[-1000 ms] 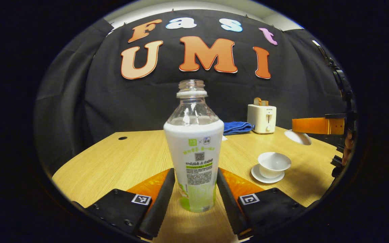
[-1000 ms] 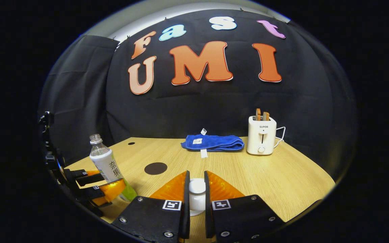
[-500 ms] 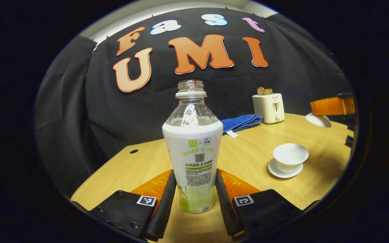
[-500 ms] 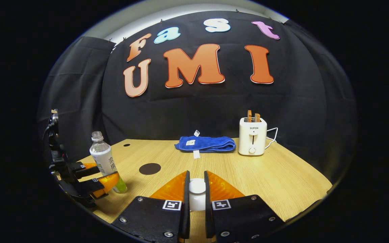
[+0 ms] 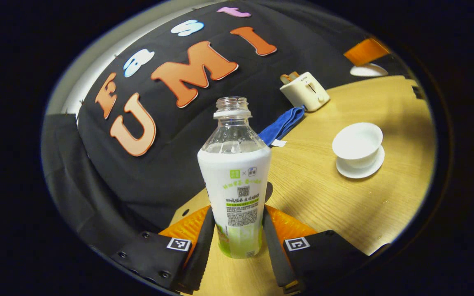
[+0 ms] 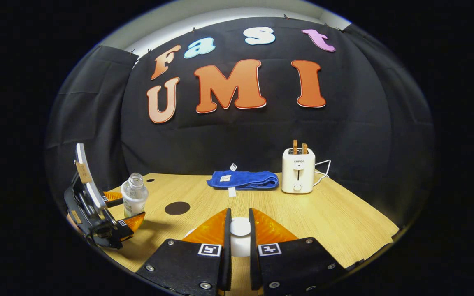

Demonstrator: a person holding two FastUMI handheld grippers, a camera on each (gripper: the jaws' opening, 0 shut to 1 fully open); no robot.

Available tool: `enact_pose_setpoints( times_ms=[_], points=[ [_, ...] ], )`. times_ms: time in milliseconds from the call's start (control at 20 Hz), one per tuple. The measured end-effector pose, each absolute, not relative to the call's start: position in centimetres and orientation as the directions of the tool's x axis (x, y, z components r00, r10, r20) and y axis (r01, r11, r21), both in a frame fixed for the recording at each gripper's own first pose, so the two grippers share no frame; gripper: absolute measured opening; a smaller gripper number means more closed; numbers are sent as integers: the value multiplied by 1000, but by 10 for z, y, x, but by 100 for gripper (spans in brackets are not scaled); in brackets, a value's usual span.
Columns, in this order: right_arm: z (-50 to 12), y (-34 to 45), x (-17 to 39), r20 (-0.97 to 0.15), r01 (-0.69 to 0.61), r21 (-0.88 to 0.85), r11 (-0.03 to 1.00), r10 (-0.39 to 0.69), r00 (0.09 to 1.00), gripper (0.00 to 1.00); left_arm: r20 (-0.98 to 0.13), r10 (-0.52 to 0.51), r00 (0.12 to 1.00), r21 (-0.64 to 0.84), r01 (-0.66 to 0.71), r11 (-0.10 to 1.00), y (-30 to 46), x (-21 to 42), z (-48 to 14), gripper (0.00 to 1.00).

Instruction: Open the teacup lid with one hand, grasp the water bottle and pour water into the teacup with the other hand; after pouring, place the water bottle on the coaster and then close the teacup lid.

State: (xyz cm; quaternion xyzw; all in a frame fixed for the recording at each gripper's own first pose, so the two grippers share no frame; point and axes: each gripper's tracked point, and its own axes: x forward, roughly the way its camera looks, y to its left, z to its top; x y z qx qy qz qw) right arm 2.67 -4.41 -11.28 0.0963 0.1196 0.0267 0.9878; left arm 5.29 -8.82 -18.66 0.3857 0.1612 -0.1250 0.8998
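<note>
My left gripper [image 5: 238, 211] is shut on the lower body of the uncapped water bottle [image 5: 235, 176], which has a white and green label. It holds the bottle off the table, tipped over towards the right. The open white teacup [image 5: 357, 142] stands on its saucer [image 5: 364, 169] to the right of the bottle, apart from it. My right gripper [image 6: 240, 213] is shut on the knob of the white teacup lid [image 6: 240, 230], held above the table. In the right gripper view the left gripper [image 6: 115, 213] and the tilted bottle [image 6: 134, 198] are at the far left, next to the dark round coaster [image 6: 177, 208].
A folded blue towel [image 6: 243, 179] and a white toaster [image 6: 298, 172] with toast in it stand at the back of the wooden table [image 6: 344, 218]. In the left gripper view, the toaster [image 5: 305, 85] and towel [image 5: 283, 122] lie beyond the cup.
The left gripper has raised the bottle and tipped it steadily towards the teacup side. The right gripper, with the lid in it, has drawn back a little.
</note>
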Motion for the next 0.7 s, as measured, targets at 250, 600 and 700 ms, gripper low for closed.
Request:
enact_pose_setpoints(
  times_ms=[250,600,700],
  points=[
    [-120,-54,25,-243,-26,187,982,72,967,18,-389,-135,911,795,406,450,-103,46,-194,65],
    [-120,-66,27,-235,-23,163,986,62,970,23,-428,-142,893,865,450,222,-117,54,-212,68],
    [-119,-67,28,-232,-27,158,987,64,971,18,-430,-140,892,879,449,163,-117,55,-211,65]
  ],
)
